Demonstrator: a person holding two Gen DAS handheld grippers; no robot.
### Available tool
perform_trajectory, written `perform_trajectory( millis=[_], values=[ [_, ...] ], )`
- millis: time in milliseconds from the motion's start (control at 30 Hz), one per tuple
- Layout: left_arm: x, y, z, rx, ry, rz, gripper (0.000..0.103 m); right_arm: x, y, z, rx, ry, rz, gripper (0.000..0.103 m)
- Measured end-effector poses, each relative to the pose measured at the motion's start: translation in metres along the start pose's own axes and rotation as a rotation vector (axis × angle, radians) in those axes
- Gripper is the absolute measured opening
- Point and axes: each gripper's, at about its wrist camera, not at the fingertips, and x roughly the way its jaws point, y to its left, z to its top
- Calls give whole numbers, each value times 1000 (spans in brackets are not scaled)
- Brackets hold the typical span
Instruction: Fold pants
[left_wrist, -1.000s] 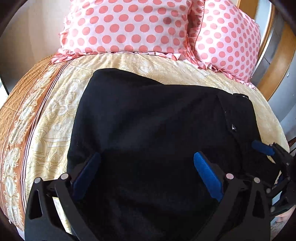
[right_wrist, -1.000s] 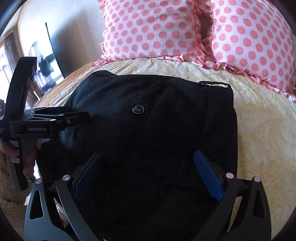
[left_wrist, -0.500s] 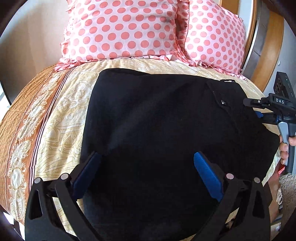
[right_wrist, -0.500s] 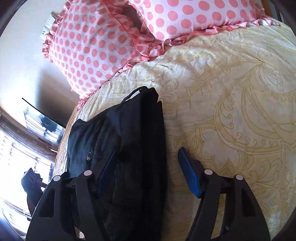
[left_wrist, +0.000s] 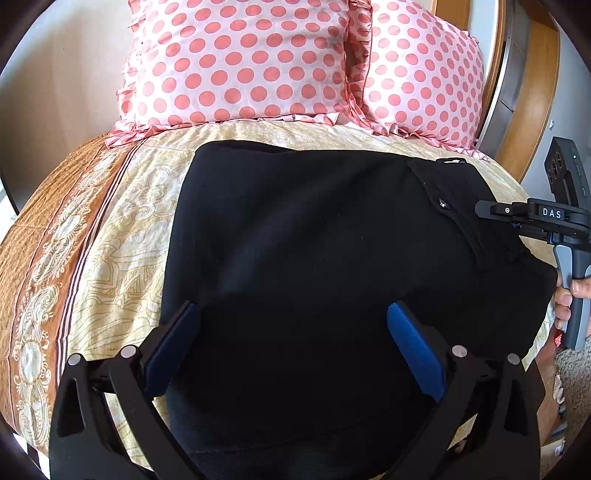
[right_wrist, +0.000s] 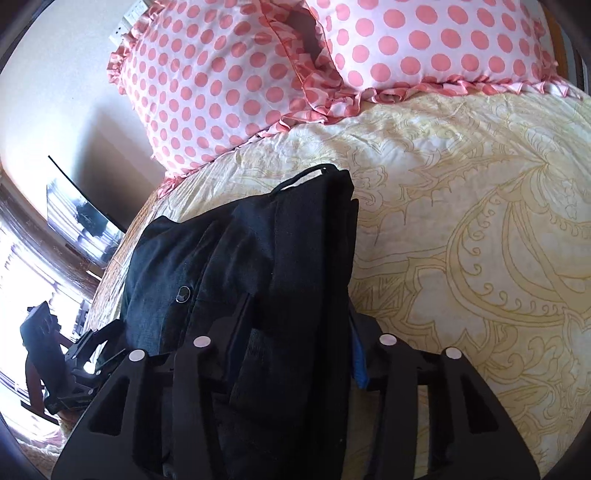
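Black pants lie folded into a broad flat block on the yellow patterned bedspread. My left gripper is open, its blue pads spread wide over the near part of the pants. My right gripper is shut on the waistband edge of the pants, the fabric pinched between its fingers; it also shows at the right in the left wrist view. A small metal button shows on the cloth.
Two pink polka-dot pillows stand at the head of the bed. A wooden headboard rises at the right. An orange patterned border runs along the bedspread's left edge. A dark screen stands by the wall.
My right gripper turned onto the waistband side and closed on the pants edge. My left gripper pulled back slightly and stayed open.
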Motion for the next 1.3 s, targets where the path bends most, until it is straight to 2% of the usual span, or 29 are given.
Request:
perform_trajectory(
  millis=[100, 167, 233, 300, 333, 400, 433, 467, 567, 633, 700, 767, 800, 933, 1033, 1200, 1233, 1300],
  values=[
    [0, 0, 0, 1, 0, 2, 101, -5, 20, -1, -104, -30, -61, 34],
    [0, 0, 0, 1, 2, 4, 101, -7, 38, -3, -190, -45, -119, 33],
    [0, 0, -1, 1, 1, 4, 101, -1, 42, -3, -220, -17, -162, 34],
    [1, -1, 0, 4, 1, 8, 101, 7, 27, 0, -134, 19, -133, 39],
    [1, -1, 0, 5, 0, 9, 101, 9, 17, 2, -83, 27, -98, 45],
    [1, -1, -1, 6, -4, 9, 101, 12, 4, 4, -16, 38, -39, 46],
    [0, -1, -1, 8, -5, 8, 101, 12, 5, 3, -13, 32, -30, 44],
    [0, 0, -1, 7, -6, 5, 101, 11, 11, 2, -44, 20, -38, 37],
    [-3, 3, 0, -10, -12, -17, 101, 1, 45, -5, -227, -38, -131, 29],
    [-7, 8, 1, -42, -21, -46, 101, -8, 61, -11, -307, -80, -114, 28],
    [-16, 16, 5, -93, -38, -107, 101, -15, 71, -13, -356, -115, -70, 28],
    [-26, 25, 11, -133, -65, -149, 101, -16, 72, -13, -370, -119, -64, 27],
    [-31, 30, 15, -145, -81, -146, 101, -14, 68, -11, -356, -109, -78, 26],
    [-32, 49, 37, -146, -93, -58, 101, -4, 47, -6, -261, -77, -74, 26],
    [-12, 69, 52, -169, -17, -36, 99, -5, 45, -8, -251, -79, -61, 26],
    [33, 104, 58, -324, 138, -158, 80, -5, 44, -9, -242, -76, -54, 26],
    [38, 107, 57, -348, 153, -181, 76, -5, 43, -9, -237, -76, -51, 26],
    [38, 106, 59, -337, 129, -180, 72, -5, 41, -10, -230, -74, -45, 26]
  ],
)
